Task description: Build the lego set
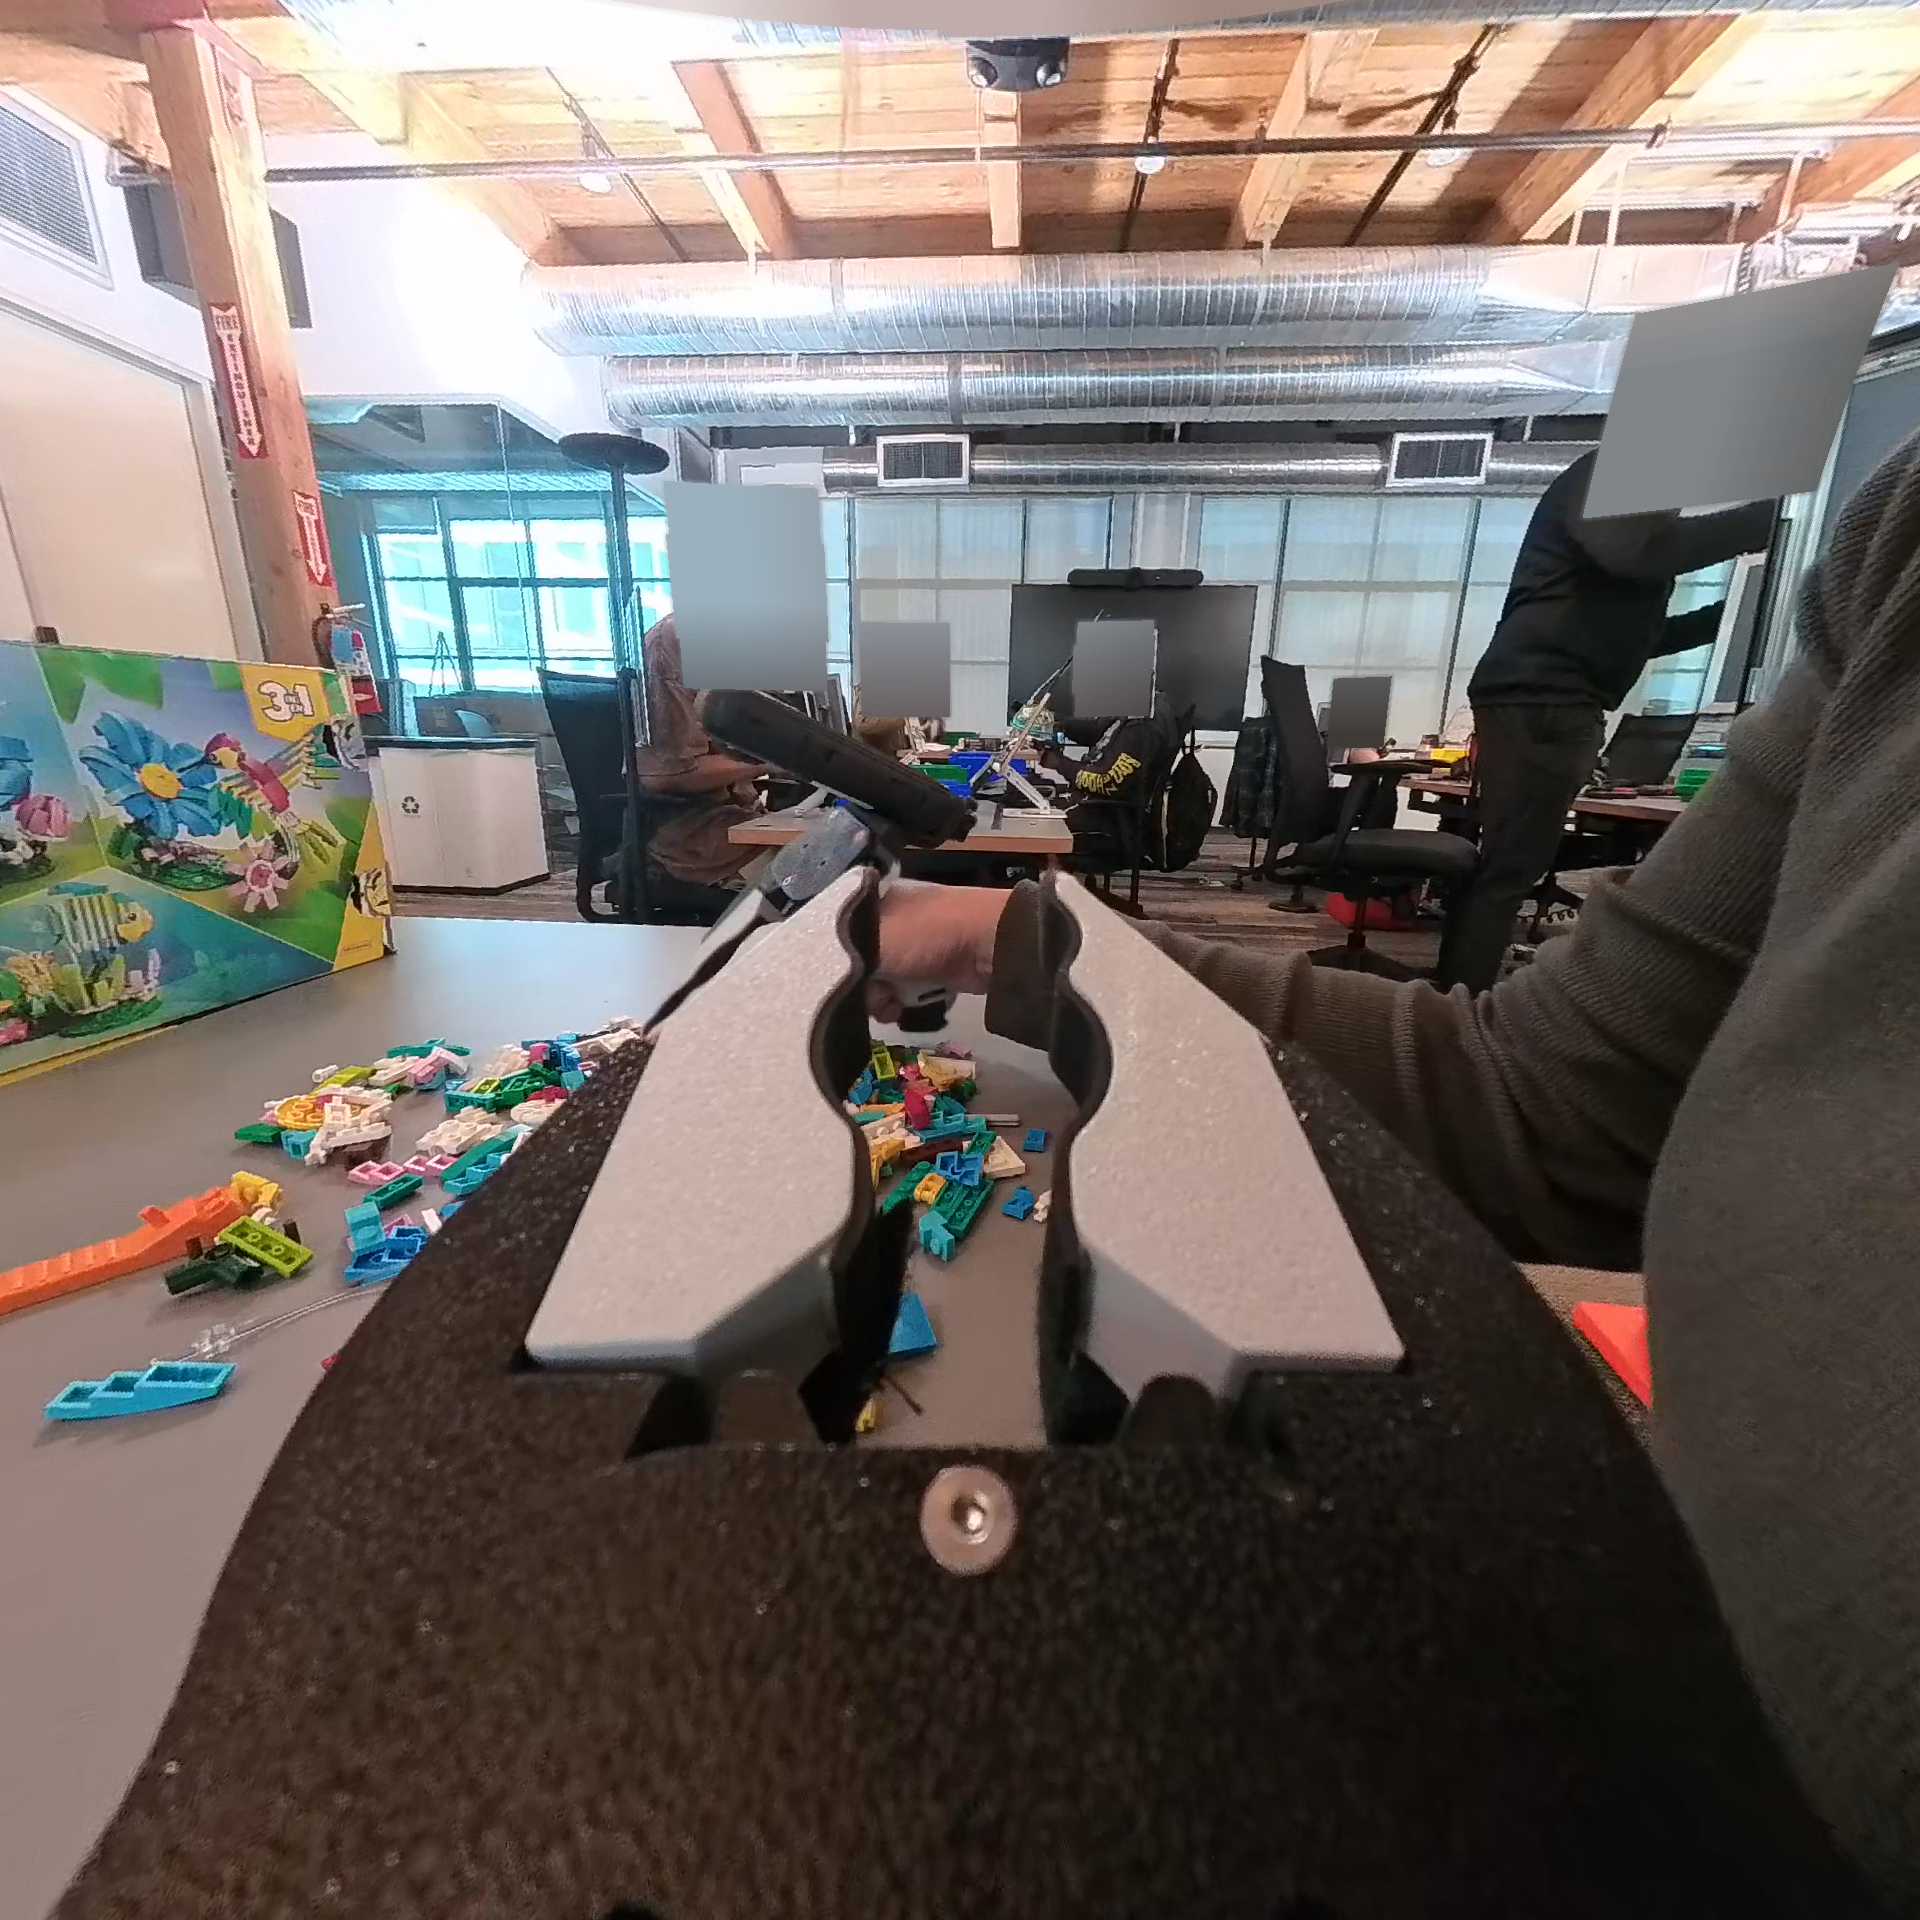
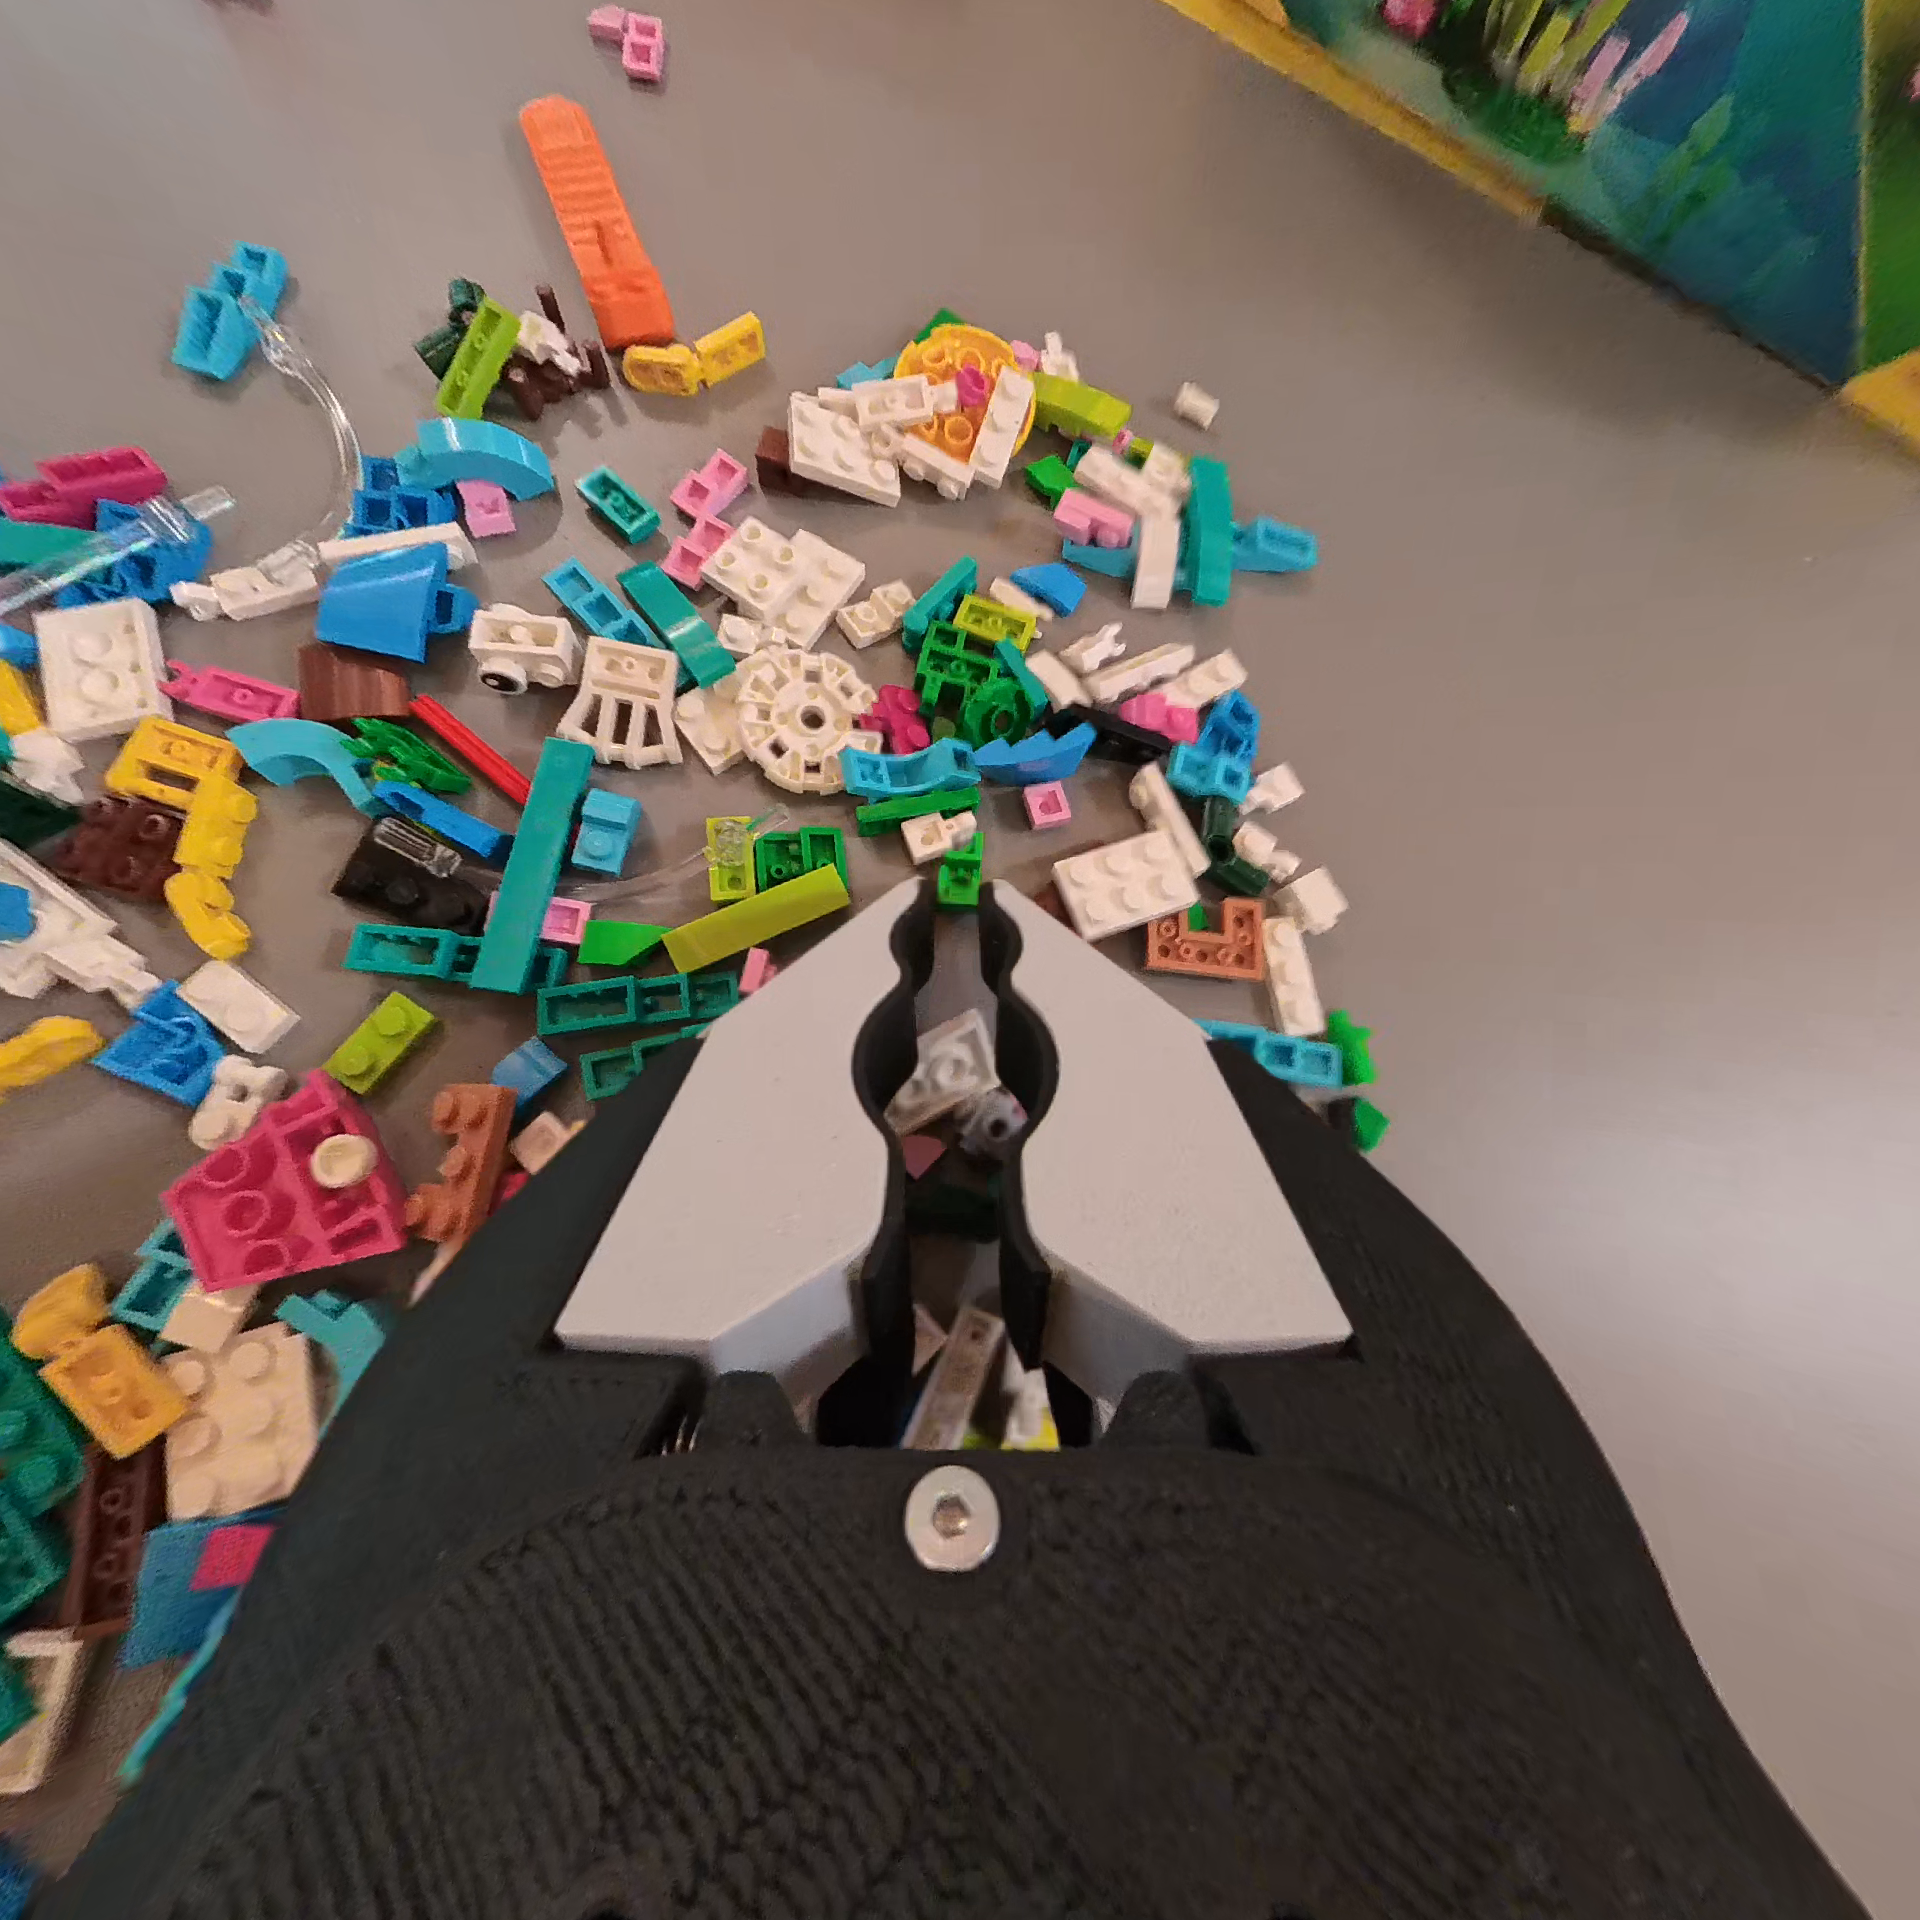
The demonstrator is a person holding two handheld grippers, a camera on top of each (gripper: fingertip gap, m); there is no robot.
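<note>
Dozens of loose bricks cover the grey table — nothing assembled yet. Right gripper pinches a small green brick; left gripper hangs spread, empty.

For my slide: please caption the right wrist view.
Right gripper pinching a small green brick above scattered pieces.

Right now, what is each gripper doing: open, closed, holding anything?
Left gripper: open, nothing between its fingers, raised above the brick pile.
Right gripper: closed on a small green brick at its tips.
</note>
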